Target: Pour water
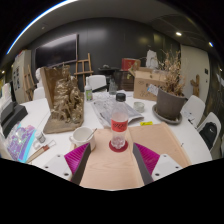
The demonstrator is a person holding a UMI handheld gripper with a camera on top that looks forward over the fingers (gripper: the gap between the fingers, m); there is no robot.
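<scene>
Gripper (118, 160): spread wide, holding nothing, both pink pads showing.
Table (150, 135): one, cluttered; wooden board (120, 168) lay between the fingers.
Bottle (119, 122): one, upright on the board, just ahead of the fingers; probably light, thin-walled, slippery; best gripped mid-body.
Bowl (82, 134): one, beside the bottle.

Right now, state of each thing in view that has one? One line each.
clear plastic water bottle with red label: upright, cap on, standing between the claw's fingers on the wooden board.
claw: open, magenta pads either side of the bottle, gaps showing.
small white ceramic bowl: upright, left of the bottle; contents unclear.
potted dried plant: upright, beyond the bottle.
</scene>
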